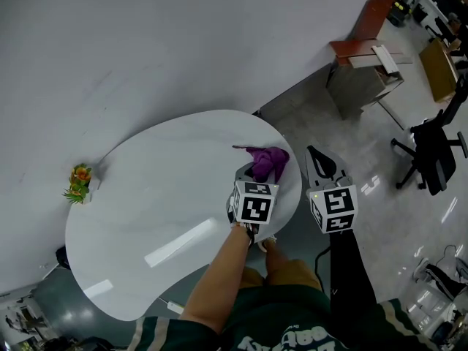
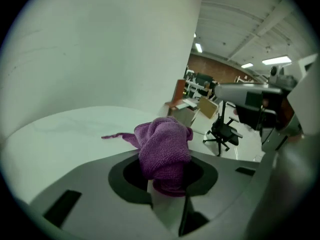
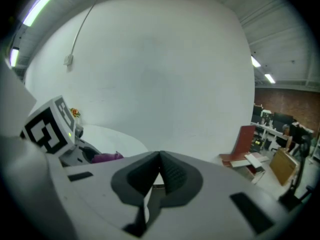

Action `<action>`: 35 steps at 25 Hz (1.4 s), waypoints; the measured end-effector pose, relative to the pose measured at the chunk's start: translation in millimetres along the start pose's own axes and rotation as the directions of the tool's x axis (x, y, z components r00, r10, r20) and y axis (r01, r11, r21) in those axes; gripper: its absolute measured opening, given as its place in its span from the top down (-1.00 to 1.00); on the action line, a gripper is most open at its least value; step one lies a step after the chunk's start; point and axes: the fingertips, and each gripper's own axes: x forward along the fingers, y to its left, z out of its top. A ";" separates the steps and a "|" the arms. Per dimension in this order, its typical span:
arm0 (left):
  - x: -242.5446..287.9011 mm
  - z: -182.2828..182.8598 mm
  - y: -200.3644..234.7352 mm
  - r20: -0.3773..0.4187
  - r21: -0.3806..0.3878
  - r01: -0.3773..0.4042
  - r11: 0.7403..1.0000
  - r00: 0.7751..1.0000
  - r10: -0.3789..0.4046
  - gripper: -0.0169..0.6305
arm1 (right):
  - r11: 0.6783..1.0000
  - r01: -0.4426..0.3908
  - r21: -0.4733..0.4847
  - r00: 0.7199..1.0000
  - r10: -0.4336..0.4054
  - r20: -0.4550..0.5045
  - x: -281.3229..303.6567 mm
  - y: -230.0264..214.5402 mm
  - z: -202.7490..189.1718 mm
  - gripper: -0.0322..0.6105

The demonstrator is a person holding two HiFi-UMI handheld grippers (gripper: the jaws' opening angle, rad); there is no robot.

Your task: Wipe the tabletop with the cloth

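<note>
Cloth (image 1: pixel 267 159), purple and bunched, sits near the right edge of the white curved table (image 1: pixel 161 196). Its long axis runs left to right, with 1 thin corner trailing left over the table. The left hand-held gripper (image 1: pixel 250 171) is clamped on the bunched end. The right hand-held gripper (image 1: pixel 319 163) is off the table's edge over the floor, its 2 jaws together and empty. A small plant (image 1: pixel 79 183) stands at the table's left edge.
</note>
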 end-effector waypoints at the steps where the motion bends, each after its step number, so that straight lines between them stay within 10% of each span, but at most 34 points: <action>1: 1.8 -6.5 1.4 -0.013 0.010 -0.011 1.000 1.000 0.011 0.55 | 1.000 -0.003 -0.001 1.000 0.003 -0.003 0.0 1.6 -1.2 0.89; 11: -24.0 -31.8 31.6 0.003 0.007 -0.053 0.999 0.999 0.053 0.55 | 0.993 -0.103 -0.051 0.995 0.104 0.003 20.9 59.7 14.5 0.89; 35: -202.8 -194.7 197.9 0.034 -0.219 -0.224 0.950 0.971 0.237 0.55 | 0.896 -0.386 -0.221 0.922 0.385 -0.049 21.2 353.6 25.8 0.89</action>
